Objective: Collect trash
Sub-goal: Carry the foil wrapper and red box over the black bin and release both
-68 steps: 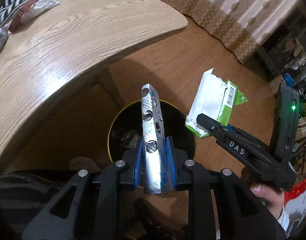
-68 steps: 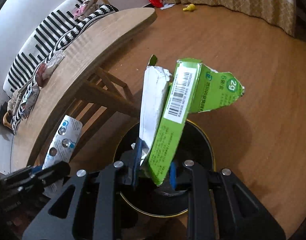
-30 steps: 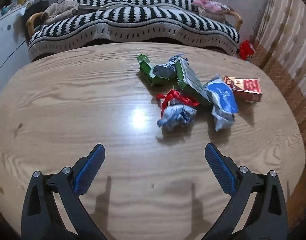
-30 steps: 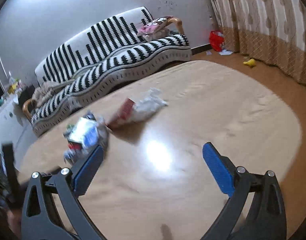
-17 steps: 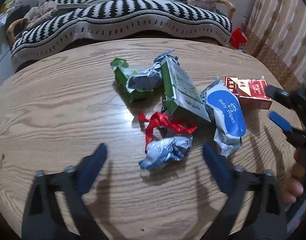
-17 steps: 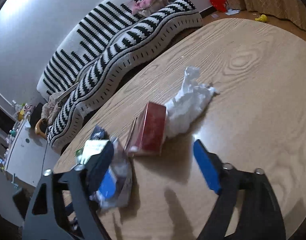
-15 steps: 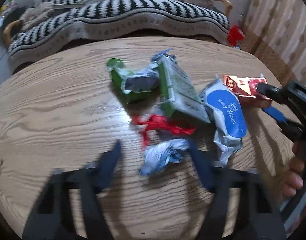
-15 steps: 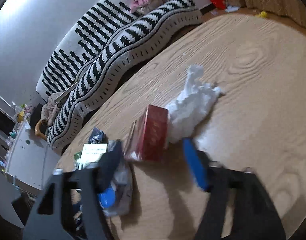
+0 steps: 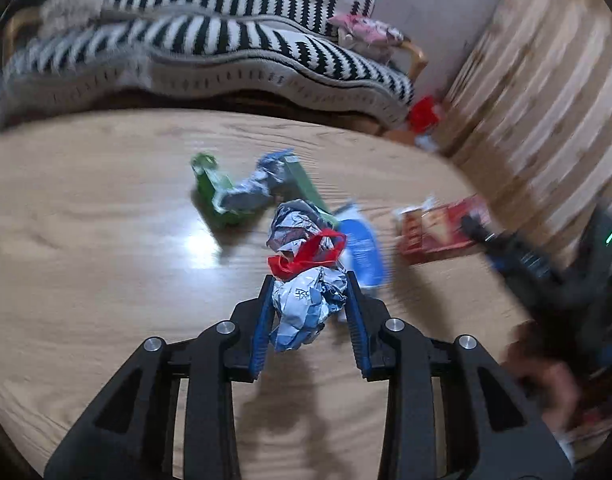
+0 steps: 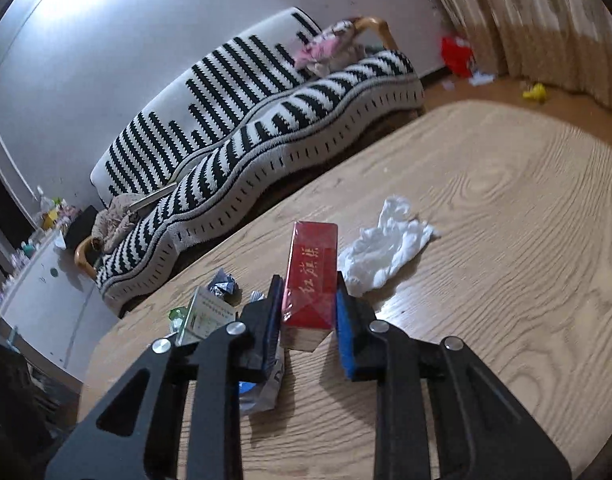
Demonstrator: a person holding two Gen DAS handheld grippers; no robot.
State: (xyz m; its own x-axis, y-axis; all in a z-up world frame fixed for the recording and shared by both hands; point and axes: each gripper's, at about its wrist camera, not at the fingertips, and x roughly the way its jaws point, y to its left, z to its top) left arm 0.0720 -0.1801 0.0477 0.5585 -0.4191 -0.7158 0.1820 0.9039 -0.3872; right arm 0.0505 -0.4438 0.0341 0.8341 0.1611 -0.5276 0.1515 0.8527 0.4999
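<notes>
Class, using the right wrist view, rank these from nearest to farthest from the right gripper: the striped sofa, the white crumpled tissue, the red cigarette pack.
1. Red cigarette pack: clamped between the fingers of the right gripper.
2. White crumpled tissue: on the table, just ahead and right of the pack.
3. Striped sofa: beyond the table's far edge, against the wall.

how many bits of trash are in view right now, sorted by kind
Crumpled foil wrappers: 2, the red-strapped wrapper and foil wad
Boxes: 3, red box, green carton, green box
Wipes pack: 1
Tissue: 1
Total: 7
</notes>
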